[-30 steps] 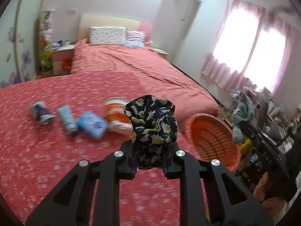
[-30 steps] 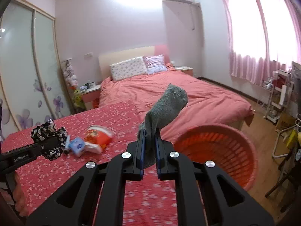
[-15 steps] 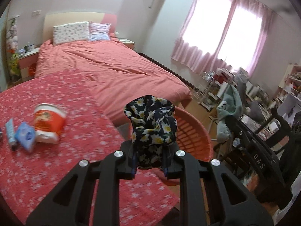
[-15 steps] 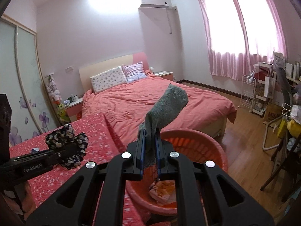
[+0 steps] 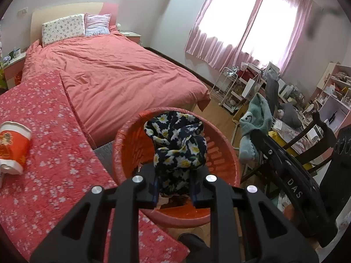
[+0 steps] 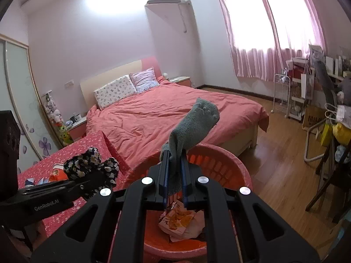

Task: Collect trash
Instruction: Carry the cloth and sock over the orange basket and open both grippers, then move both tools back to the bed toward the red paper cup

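Observation:
My left gripper [image 5: 173, 188] is shut on a dark floral cloth [image 5: 178, 144] and holds it over the orange basket [image 5: 122, 144]. From the right wrist view the same floral cloth [image 6: 92, 166] hangs at the left, above the table's edge by the basket. My right gripper [image 6: 174, 182] is shut on a grey-green sock [image 6: 193, 125], also above the orange basket [image 6: 219, 160]. A crumpled orange wrapper [image 6: 179, 219] lies inside the basket. In the left wrist view the grey-green sock [image 5: 255, 127] shows at the right in the other gripper.
A table with a red flowered cloth [image 5: 48, 153] stands left of the basket and bears a tipped red-and-white cup [image 5: 13, 146]. A bed with a pink cover [image 5: 114, 72] lies behind. Chairs and cluttered shelves [image 5: 307, 114] crowd the right side.
Both grippers have swung right from the table to above the basket, each still shut on its item. The table's small items have slid out of the left wrist view.

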A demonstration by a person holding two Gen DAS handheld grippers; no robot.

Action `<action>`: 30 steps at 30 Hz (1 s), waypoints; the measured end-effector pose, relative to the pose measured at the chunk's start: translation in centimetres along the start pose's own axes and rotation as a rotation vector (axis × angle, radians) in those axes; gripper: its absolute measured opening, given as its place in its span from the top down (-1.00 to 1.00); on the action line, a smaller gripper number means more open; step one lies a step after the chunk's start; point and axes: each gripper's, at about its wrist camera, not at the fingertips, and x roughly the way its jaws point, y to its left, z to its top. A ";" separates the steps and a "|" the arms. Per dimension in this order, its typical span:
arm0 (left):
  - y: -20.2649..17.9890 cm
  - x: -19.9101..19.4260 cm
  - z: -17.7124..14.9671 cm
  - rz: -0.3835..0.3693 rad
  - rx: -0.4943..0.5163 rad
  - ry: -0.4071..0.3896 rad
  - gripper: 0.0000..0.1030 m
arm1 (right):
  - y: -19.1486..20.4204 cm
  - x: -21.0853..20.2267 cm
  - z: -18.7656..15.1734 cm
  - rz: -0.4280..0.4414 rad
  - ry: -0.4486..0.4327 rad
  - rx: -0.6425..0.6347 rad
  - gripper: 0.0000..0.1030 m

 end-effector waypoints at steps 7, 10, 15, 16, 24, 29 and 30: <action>-0.1 2.5 -0.2 0.009 -0.002 0.039 0.47 | -0.8 0.9 -0.3 0.002 0.038 0.027 0.80; 0.2 3.0 -0.3 0.023 -0.015 0.054 0.26 | -1.1 1.4 -0.1 0.015 0.066 0.046 0.72; 1.2 3.3 -0.5 0.042 -0.034 0.062 -0.04 | -1.4 1.8 -0.5 0.015 0.103 0.065 0.46; 1.3 3.3 -0.6 0.046 -0.037 0.063 -0.09 | -1.4 1.8 -0.5 0.013 0.107 0.067 0.43; 3.0 0.9 -1.4 0.148 -0.035 0.019 -0.26 | -0.7 1.3 -0.5 -0.010 0.103 0.042 0.13; 4.9 -1.8 -1.7 0.219 -0.052 -0.022 -0.36 | 0.6 1.2 -0.4 -0.007 0.099 0.012 0.04; 5.4 -2.3 -1.8 0.235 -0.053 -0.030 -0.39 | 0.8 1.2 -0.4 -0.006 0.098 0.006 -0.02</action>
